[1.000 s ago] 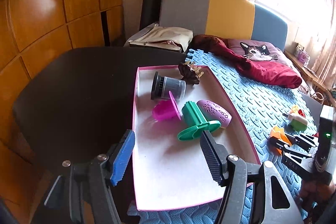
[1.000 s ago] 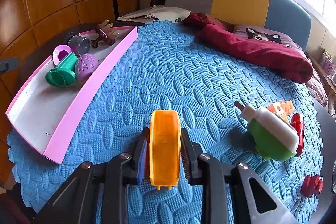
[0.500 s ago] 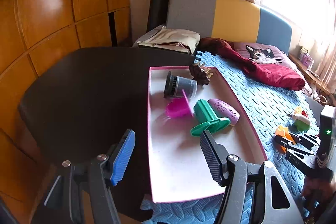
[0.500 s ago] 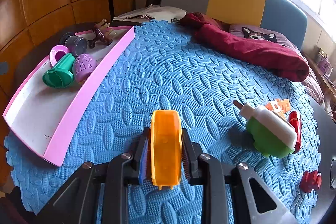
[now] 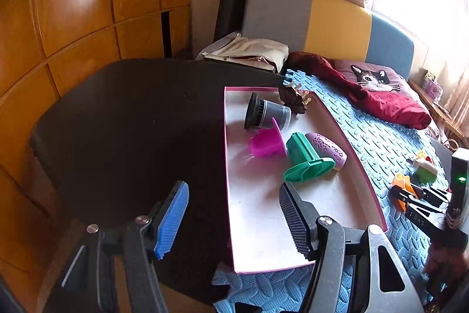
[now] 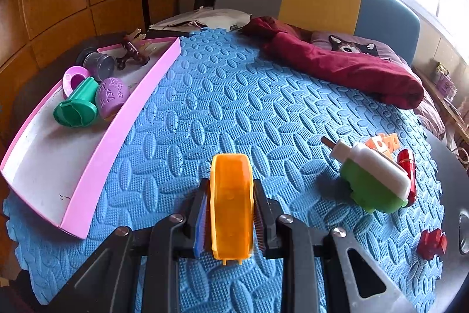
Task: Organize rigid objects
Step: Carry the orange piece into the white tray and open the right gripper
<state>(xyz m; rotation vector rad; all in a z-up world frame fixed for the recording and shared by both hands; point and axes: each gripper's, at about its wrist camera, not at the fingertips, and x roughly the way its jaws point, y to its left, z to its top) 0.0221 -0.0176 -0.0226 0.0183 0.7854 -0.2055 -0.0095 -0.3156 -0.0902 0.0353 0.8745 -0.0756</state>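
Drifted leftward since before: left tool [image 5: 231,220], released, empty. Right tool [image 6: 231,214] clenched on orange plastic scoop-shaped toy [image 6: 231,201], bound for pink-rimmed tray [image 6: 117,143].

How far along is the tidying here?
Partly done. Five toys already lie in the pink tray, among them a green stamp and a purple egg. The right claw grips an orange piece. A green-and-white toy and red bits wait.
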